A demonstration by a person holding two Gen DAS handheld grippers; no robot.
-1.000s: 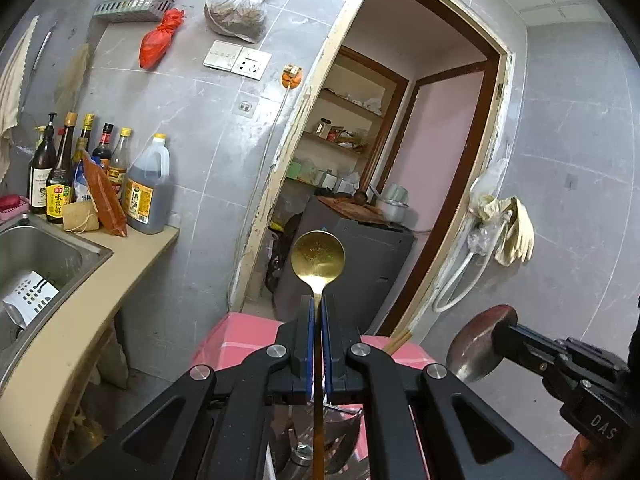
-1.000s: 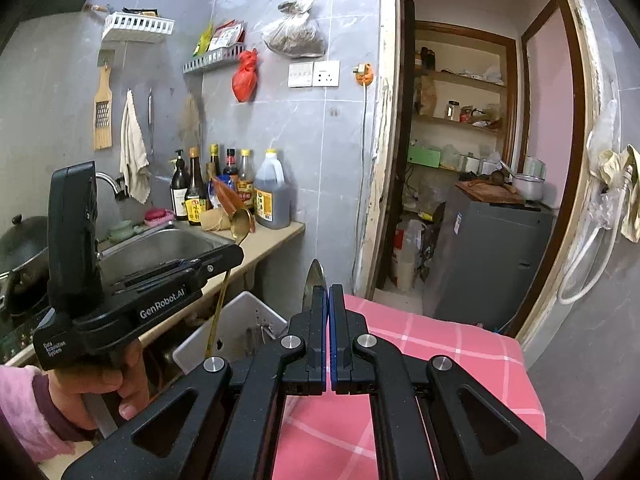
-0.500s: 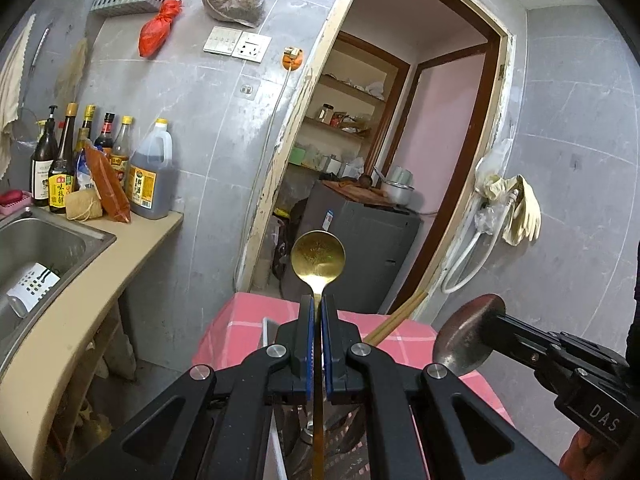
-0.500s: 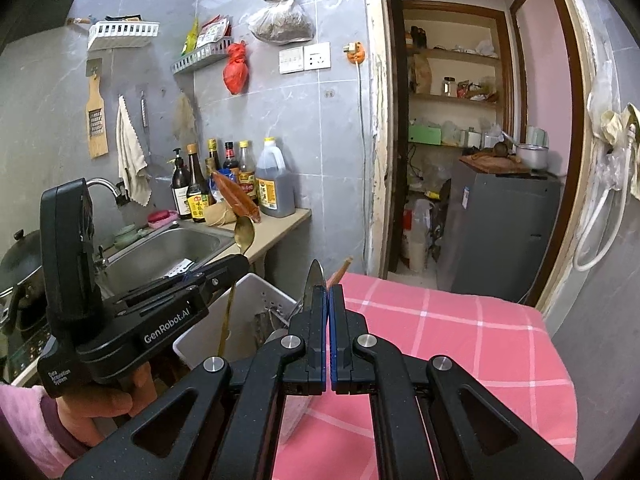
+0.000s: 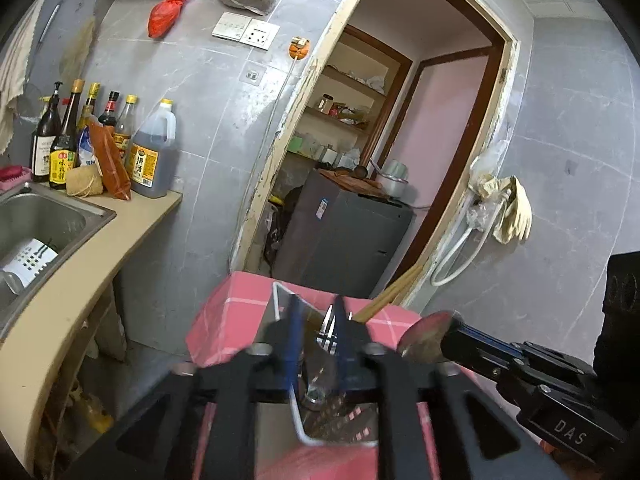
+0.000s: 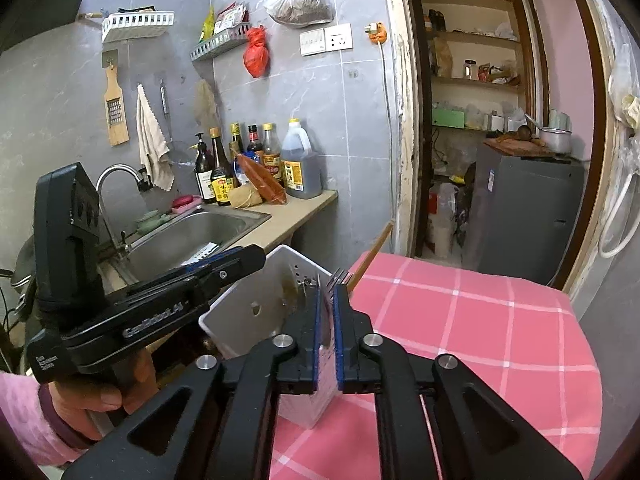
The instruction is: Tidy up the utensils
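Observation:
A white perforated utensil holder stands on the pink checked tablecloth; its rim also shows in the left wrist view. A fork and wooden chopsticks stand in it. My left gripper is open and empty just above the holder. My right gripper is slightly open beside the holder; in the left wrist view a large metal spoon sticks out between its fingers. The gold spoon is out of sight.
A counter with a steel sink and several sauce bottles runs along the left wall. A doorway behind the table leads to a dark cabinet and shelves. A glove hangs on the right wall.
My left gripper opened and the gold spoon is gone from it. Both grippers dropped lower toward the holder. My right jaws parted slightly.

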